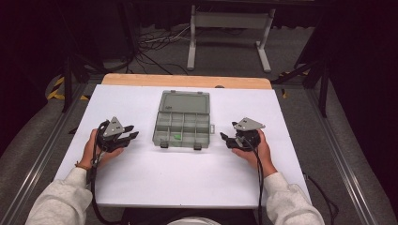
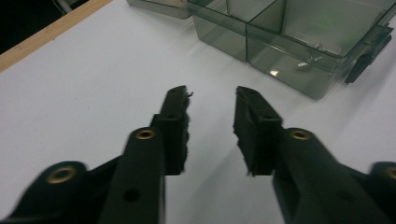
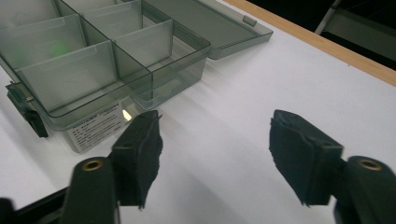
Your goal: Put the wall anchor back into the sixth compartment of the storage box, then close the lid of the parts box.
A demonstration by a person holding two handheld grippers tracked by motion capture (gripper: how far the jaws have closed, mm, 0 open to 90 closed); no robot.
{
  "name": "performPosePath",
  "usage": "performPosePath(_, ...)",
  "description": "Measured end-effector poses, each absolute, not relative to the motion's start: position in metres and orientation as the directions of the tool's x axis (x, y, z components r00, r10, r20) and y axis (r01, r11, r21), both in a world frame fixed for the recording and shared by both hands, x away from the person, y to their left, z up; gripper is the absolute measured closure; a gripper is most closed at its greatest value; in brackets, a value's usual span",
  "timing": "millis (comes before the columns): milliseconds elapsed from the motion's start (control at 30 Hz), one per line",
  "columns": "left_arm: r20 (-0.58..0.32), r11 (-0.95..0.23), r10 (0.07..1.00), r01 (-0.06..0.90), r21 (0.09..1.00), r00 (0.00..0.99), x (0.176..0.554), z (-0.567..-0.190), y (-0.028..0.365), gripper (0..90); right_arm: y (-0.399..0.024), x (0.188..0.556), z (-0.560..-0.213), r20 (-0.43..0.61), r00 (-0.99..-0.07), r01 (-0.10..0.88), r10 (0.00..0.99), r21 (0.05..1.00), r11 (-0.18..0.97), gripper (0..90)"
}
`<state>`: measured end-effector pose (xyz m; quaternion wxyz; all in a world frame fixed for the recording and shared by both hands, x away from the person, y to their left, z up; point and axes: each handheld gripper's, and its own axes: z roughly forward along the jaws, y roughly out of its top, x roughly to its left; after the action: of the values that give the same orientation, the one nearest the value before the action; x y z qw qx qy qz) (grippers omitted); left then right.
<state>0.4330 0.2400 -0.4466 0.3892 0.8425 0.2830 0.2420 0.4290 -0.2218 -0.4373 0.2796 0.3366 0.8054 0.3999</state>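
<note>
An open smoky-grey compartment box (image 1: 182, 123) lies in the middle of the white table, its lid (image 1: 184, 101) folded flat toward the far side. A small green item (image 1: 177, 137) sits in a front compartment. My left gripper (image 1: 133, 132) rests left of the box, jaws pointing at it. In the left gripper view, that gripper (image 2: 212, 93) is open over bare table, with the box (image 2: 289, 42) ahead to the right. My right gripper (image 1: 223, 137) sits right of the box. The right gripper view shows it (image 3: 215, 121) open and empty, the box (image 3: 79, 60) ahead to the left.
The white table top (image 1: 187, 173) has a wooden strip (image 1: 187, 80) along its far edge. Two black latches (image 1: 164, 145) stick out from the box's near side. A white stand frame (image 1: 230, 37) and loose cables lie on the floor beyond the table.
</note>
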Motion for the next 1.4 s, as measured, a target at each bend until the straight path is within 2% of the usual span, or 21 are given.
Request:
performPosePath(67, 0.199, -0.54, 0.67, 0.285, 0.792, 0.716, 0.435, -0.445, 0.24, 77.3, -0.222, 0.43, -0.438, -0.185, -0.609, 0.32, 0.772, 0.833, 0.452, 47.5)
performPosePath(167, 0.2, -0.541, 0.669, 0.285, 0.791, 0.716, 0.439, -0.444, 0.241, 89.2, -0.22, 0.432, -0.439, -0.173, -0.63, 0.319, 0.757, 0.832, 0.455, 69.8)
performPosePath(200, 0.187, -0.535, 0.669, 0.292, 0.793, 0.72, 0.44, -0.444, 0.241, 90.0, -0.22, 0.433, -0.439, -0.17, -0.642, 0.315, 0.748, 0.831, 0.459, 76.0)
performPosePath(233, 0.187, -0.535, 0.669, 0.292, 0.793, 0.72, 0.44, -0.444, 0.241, 90.0, -0.22, 0.433, -0.439, -0.17, -0.642, 0.315, 0.748, 0.831, 0.459, 76.0)
performPosePath(333, 0.185, -0.542, 0.664, 0.295, 0.787, 0.724, 0.445, -0.444, 0.24, 90.0, -0.217, 0.435, -0.439, -0.183, -0.66, 0.312, 0.728, 0.815, 0.488, 89.9)
performPosePath(433, 0.188, -0.548, 0.656, 0.289, 0.785, 0.731, 0.449, -0.444, 0.239, 90.0, -0.214, 0.438, -0.437, -0.19, -0.674, 0.319, 0.714, 0.796, 0.514, 90.0)
performPosePath(500, 0.18, -0.543, 0.657, 0.294, 0.787, 0.733, 0.452, -0.443, 0.237, 90.0, -0.213, 0.444, -0.433, -0.155, -0.678, 0.333, 0.719, 0.807, 0.488, 90.0)
performPosePath(600, 0.178, -0.539, 0.653, 0.286, 0.793, 0.736, 0.456, -0.44, 0.235, 90.0, -0.208, 0.452, -0.431, -0.186, -0.682, 0.329, 0.708, 0.785, 0.524, 90.0)
performPosePath(700, 0.173, -0.535, 0.654, 0.289, 0.794, 0.737, 0.462, -0.437, 0.231, 90.0, -0.207, 0.456, -0.43, -0.172, -0.676, 0.344, 0.716, 0.786, 0.514, 90.0)
performPosePath(800, 0.172, -0.546, 0.644, 0.291, 0.786, 0.745, 0.473, -0.434, 0.226, 90.0, -0.203, 0.472, -0.419, -0.184, -0.669, 0.346, 0.72, 0.78, 0.521, 90.0)
performPosePath(1000, 0.153, -0.534, 0.66, 0.316, 0.784, 0.736, 0.503, -0.427, 0.218, 90.0, -0.193, 0.501, -0.411, -0.139, -0.677, 0.394, 0.722, 0.761, 0.516, 90.0)
performPosePath(1400, 0.126, -0.541, 0.671, 0.366, 0.757, 0.731, 0.546, -0.425, 0.203, 90.0, -0.183, 0.545, -0.408, -0.159, -0.66, 0.436, 0.735, 0.715, 0.546, 90.0)
